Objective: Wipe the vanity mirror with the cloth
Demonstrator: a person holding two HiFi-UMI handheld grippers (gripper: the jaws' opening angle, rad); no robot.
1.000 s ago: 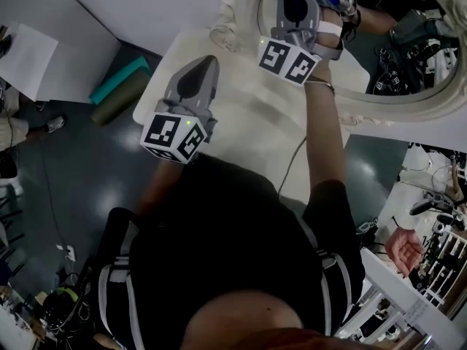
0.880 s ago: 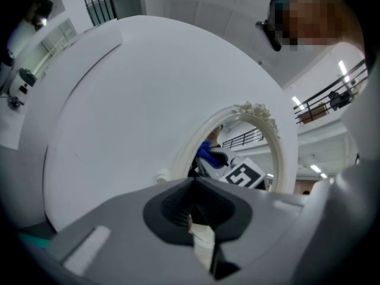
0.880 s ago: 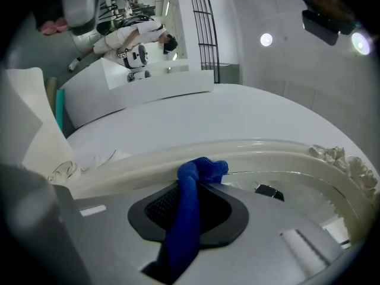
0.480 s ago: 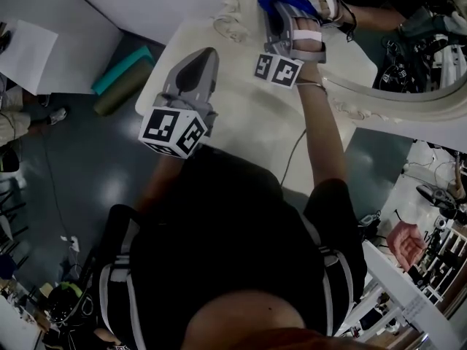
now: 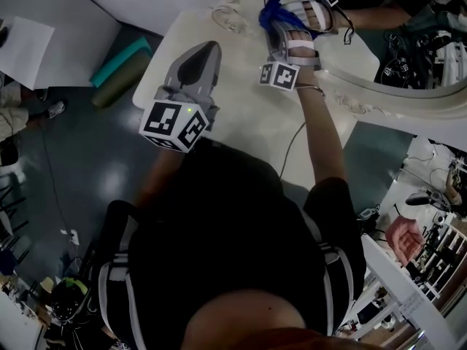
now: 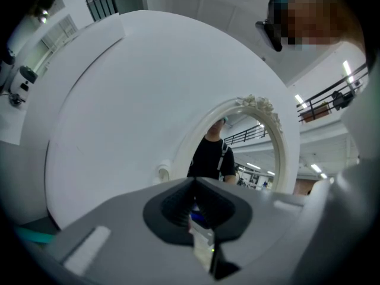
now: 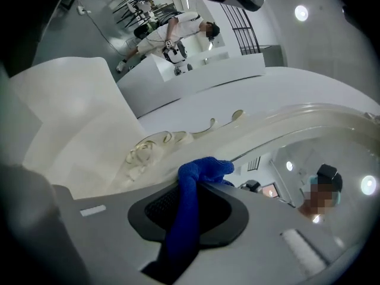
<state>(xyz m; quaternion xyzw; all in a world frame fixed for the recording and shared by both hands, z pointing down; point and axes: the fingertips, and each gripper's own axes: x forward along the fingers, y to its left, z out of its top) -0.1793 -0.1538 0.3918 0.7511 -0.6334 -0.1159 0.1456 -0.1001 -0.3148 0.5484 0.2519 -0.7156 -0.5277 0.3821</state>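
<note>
The vanity mirror has an ornate cream oval frame (image 5: 379,97) (image 6: 279,141) (image 7: 237,132) and stands on the white table (image 5: 248,122). Its glass (image 5: 408,42) (image 7: 320,171) reflects the room. My right gripper (image 5: 281,17) (image 7: 190,200) is shut on the blue cloth (image 5: 271,12) (image 7: 190,212). The cloth's bunched end lies against the lower left part of the frame, at the edge of the glass. My left gripper (image 5: 201,60) (image 6: 193,209) is shut and holds nothing. It hovers over the table's left part, pointing at the mirror from some way off.
A teal roll (image 5: 120,79) lies on the dark floor left of the table, near a white sheet (image 5: 25,49). A thin cable (image 5: 292,152) crosses the table. Cluttered benches and another person's hand (image 5: 405,243) are at the right.
My right gripper with the cloth has moved from over the glass down and left to the frame's lower edge. The left gripper has hardly moved.
</note>
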